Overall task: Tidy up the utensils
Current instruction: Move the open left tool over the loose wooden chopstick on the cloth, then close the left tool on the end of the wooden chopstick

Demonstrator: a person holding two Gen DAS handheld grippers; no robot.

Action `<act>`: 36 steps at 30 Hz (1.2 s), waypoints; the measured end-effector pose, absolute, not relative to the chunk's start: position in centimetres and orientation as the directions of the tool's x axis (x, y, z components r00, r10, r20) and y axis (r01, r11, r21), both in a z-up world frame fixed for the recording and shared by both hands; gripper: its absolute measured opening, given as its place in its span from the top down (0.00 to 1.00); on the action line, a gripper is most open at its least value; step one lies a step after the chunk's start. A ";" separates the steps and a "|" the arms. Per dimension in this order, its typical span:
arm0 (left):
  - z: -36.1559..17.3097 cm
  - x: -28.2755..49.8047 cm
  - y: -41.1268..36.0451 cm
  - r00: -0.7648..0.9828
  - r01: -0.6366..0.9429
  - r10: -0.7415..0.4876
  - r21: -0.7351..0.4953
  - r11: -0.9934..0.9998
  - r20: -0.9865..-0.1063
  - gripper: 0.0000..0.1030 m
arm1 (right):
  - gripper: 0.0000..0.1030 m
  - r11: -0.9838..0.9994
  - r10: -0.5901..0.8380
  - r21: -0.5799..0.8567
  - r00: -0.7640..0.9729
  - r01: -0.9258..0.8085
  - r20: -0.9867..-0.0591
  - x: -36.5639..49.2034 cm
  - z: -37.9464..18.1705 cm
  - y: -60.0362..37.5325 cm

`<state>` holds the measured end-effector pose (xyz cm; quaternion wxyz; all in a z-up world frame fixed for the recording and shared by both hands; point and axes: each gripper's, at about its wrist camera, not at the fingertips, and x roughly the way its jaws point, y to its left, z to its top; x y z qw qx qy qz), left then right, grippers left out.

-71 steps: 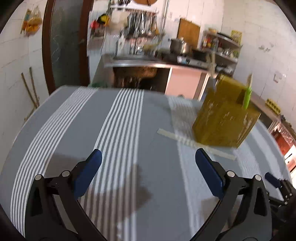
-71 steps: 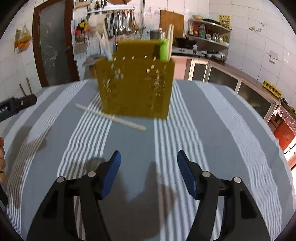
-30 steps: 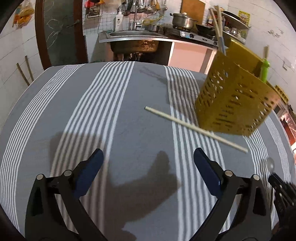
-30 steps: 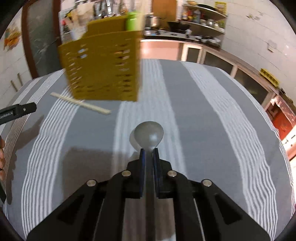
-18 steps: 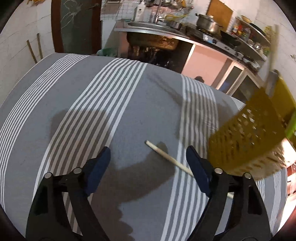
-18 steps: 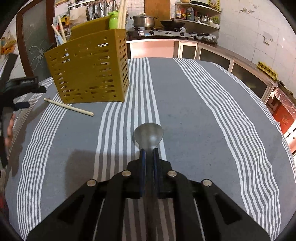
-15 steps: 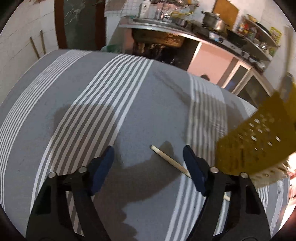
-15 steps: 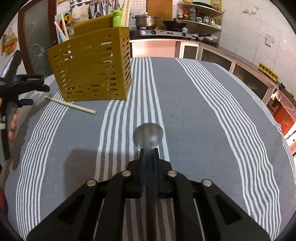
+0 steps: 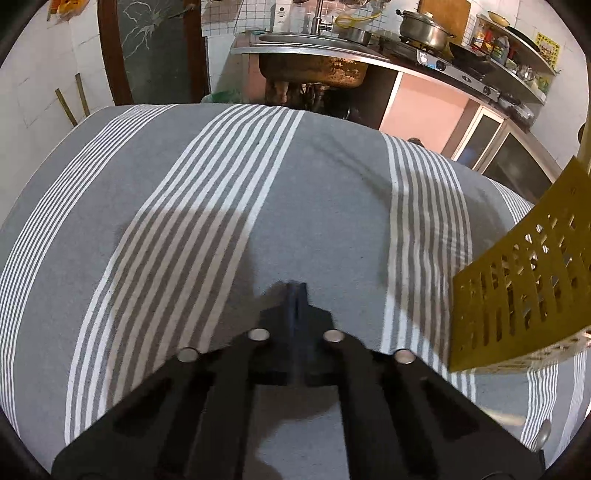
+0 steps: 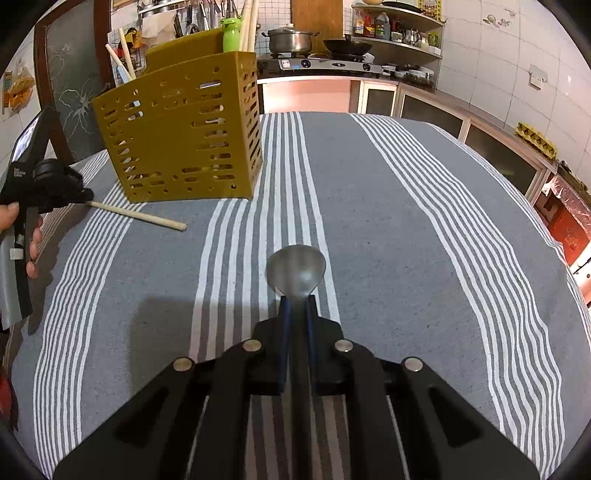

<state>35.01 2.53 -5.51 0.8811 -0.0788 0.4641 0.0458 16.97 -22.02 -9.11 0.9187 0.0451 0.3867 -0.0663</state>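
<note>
**Ana:** Tongs first: the right tongs (image 10: 295, 299) are clamped on the spoon's handle; the left tongs (image 9: 295, 286) have their jaws drawn tight together.

**Ben:** Does the left pair hold anything?

**Ana:** I cannot tell; from its own camera nothing shows between the tips; from the right wrist camera its nose, at nine o'clock, meets the near end of the loose chopstick (image 10: 140, 216), and the meeting point is hidden behind the black frame.

**Ben:** What lies around them, biggest first?

**Ana:** A grey tablecloth (image 10: 406, 221) with white stripes covers the whole table; the yellow slotted caddy (image 10: 184, 140) stands on it at eleven o'clock from the right tongs and at three o'clock from the left; the loose chopstick lies flat on the cloth just in front of the caddy, pointing toward five o'clock; the spoon (image 10: 296, 269) juts out at twelve o'clock, bowl above the cloth.

**Ben:** Anything in the caddy?

**Ana:** Pale sticks (image 10: 248, 22) and a green-topped piece (image 10: 232, 35) stand up from its back corner; more pale handles at its left.

**Ben:** What is cut off?

**Ana:** A hand (image 10: 31, 243) on the left tongs is cropped by the edge at nine o'clock; the caddy is cut by the frame in the left view; the spoon's handle is hidden inside the tongs.
</note>
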 end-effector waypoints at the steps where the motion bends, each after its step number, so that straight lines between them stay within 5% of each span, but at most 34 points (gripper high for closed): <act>1: -5.6 34.8 2.7 0.566 -0.142 0.000 -0.097 0.985 -0.824 1.00 | 0.91 0.987 -0.087 0.032 0.692 0.157 -0.717 17.0 -9.1 -22.1; 17: -5.3 26.1 4.0 0.599 0.134 -0.078 0.003 0.991 -0.797 1.00 | 0.91 0.987 -0.078 0.044 0.697 0.156 -0.712 16.5 -9.1 -21.6; 19: -5.0 25.8 3.9 0.628 0.181 -0.089 0.033 0.983 -0.773 0.86 | 0.91 0.986 -0.074 0.054 0.700 0.159 -0.711 16.4 -9.1 -21.6; 21: -4.8 25.6 3.9 0.678 0.216 -0.073 0.103 0.971 -0.731 0.45 | 0.91 0.984 -0.071 0.063 0.702 0.164 -0.709 16.3 -9.1 -21.8; 22: -4.7 25.4 3.9 0.698 0.226 -0.073 0.122 0.967 -0.712 0.41 | 0.91 0.984 -0.070 0.068 0.702 0.166 -0.709 16.3 -9.1 -21.9; 33: -5.4 29.8 1.7 0.604 0.491 -0.271 0.082 0.867 -0.749 0.40 | 0.91 0.983 -0.044 0.094 0.697 0.158 -0.715 16.8 -9.3 -22.5; 36: -5.5 30.7 0.6 0.553 0.563 -0.340 0.041 0.825 -0.761 0.51 | 0.91 0.983 -0.036 0.101 0.695 0.155 -0.718 16.9 -9.5 -22.7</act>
